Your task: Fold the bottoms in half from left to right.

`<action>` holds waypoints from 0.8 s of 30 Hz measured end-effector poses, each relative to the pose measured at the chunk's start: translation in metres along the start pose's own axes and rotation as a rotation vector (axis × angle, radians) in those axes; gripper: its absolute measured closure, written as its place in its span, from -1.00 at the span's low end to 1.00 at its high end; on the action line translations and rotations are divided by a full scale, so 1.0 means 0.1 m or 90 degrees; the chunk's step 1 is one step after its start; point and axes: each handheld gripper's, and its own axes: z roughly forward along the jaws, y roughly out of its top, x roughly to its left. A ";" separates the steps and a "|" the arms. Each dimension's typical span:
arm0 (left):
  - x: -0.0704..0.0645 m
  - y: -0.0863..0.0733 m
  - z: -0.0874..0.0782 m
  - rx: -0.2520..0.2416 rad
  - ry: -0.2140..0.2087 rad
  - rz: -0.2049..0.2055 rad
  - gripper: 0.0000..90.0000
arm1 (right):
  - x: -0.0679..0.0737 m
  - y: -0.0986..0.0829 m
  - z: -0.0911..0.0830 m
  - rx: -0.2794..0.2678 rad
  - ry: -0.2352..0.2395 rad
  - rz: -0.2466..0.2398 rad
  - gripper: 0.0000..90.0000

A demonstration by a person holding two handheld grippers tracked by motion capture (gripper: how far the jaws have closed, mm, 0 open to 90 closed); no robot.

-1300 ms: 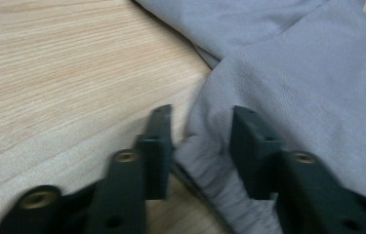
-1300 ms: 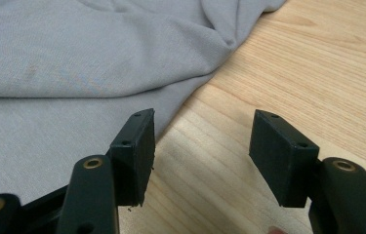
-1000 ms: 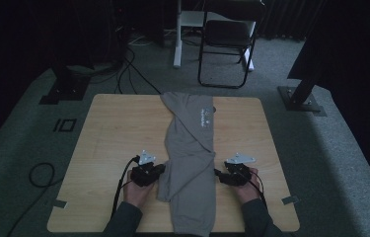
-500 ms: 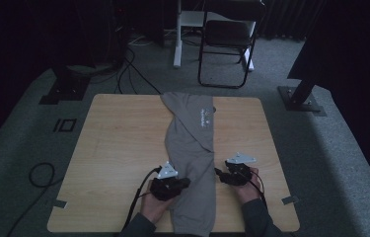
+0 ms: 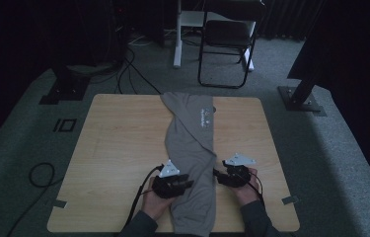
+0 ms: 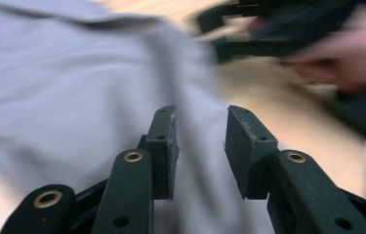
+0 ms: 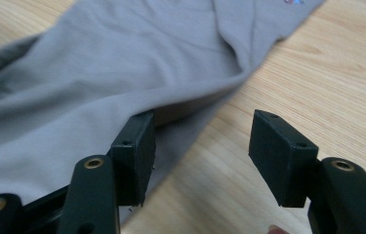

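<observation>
high view: grey garment (image 5: 192, 158) lies lengthwise down the middle of the wooden table (image 5: 118, 148); left gripper (image 5: 188, 183) over its left edge, right gripper (image 5: 217, 174) at its right edge | left gripper view: jaws spread, nothing pinched, cloth (image 6: 63, 83) under and ahead, blurred | right gripper view: jaws spread wide, one jaw over the cloth's (image 7: 102, 73) edge, the other above bare wood

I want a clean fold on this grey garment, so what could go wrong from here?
1. The left gripper hovers open over the middle of the folded grey cloth garment, so it may pinch several layers.
2. The right gripper, open at the garment's edge, might drag it across the light wooden table.
</observation>
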 end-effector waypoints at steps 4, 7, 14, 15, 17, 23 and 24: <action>0.20 -0.01 0.15 0.037 0.045 -0.007 0.46 | 0.09 0.01 -0.07 -0.001 -0.008 0.001 -0.06; 0.25 -0.01 0.28 0.065 0.070 0.000 0.53 | 0.14 -0.02 -0.13 0.005 -0.032 0.001 -0.06; 0.30 -0.02 0.33 0.068 0.094 0.002 0.77 | 0.35 -0.06 -0.24 -0.001 0.004 -0.029 -0.01; 0.32 -0.01 0.33 0.067 0.097 0.000 0.77 | 0.38 -0.07 -0.22 0.005 0.009 -0.036 -0.01; 0.36 0.00 0.34 0.067 0.101 0.000 0.76 | 0.42 -0.08 -0.16 0.018 0.018 -0.041 0.00; 0.45 0.04 0.36 0.062 0.113 -0.018 0.77 | 0.44 -0.10 0.05 0.061 0.019 -0.049 0.05; 0.49 0.05 0.37 0.062 0.121 -0.017 0.77 | 0.44 -0.10 0.08 0.062 0.018 -0.047 0.07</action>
